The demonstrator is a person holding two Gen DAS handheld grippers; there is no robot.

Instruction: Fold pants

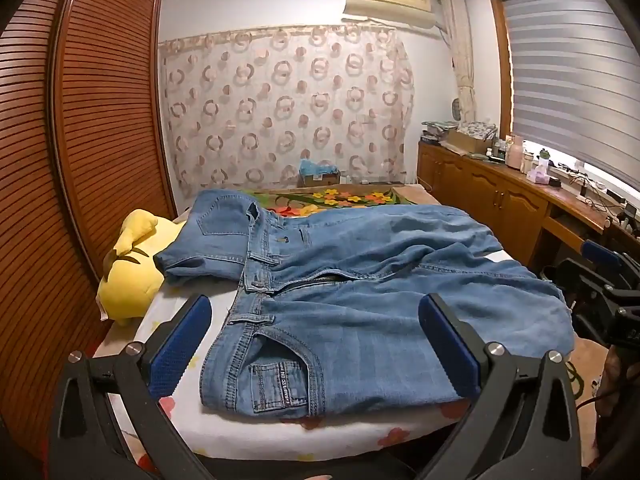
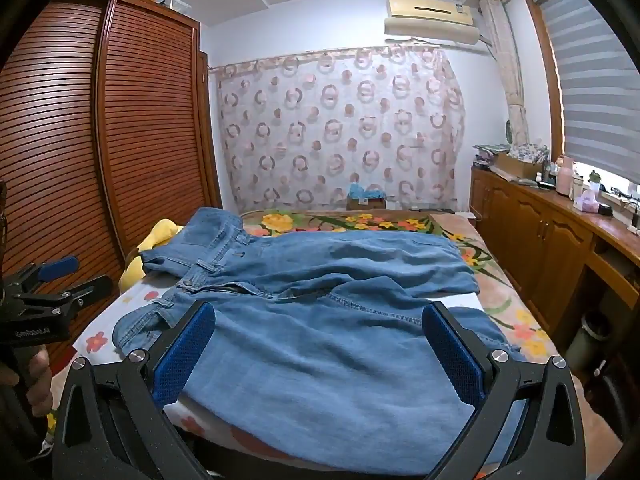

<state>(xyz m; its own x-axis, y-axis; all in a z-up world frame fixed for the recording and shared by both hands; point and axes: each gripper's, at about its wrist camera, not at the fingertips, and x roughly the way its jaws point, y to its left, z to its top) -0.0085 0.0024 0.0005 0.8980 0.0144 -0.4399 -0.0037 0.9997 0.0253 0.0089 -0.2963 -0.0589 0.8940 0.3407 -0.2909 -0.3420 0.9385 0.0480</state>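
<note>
Your left gripper hangs with its jaws spread wide and nothing between the pads; the jeans lie flat on the bed just ahead of and below it, waistband toward its left finger. Your right gripper is spread just as wide, empty, with the trouser legs stretching ahead of it. A yellow plush toy sits beyond the left gripper's left finger.

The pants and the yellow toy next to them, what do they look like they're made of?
Pants: blue denim, washed and faded, going by the contrast stitching, belt loops and frayed hem. Yellow toy: probably soft plush fabric with stuffing; it looks matte, rounded and squashed against the bed's edge.
</note>
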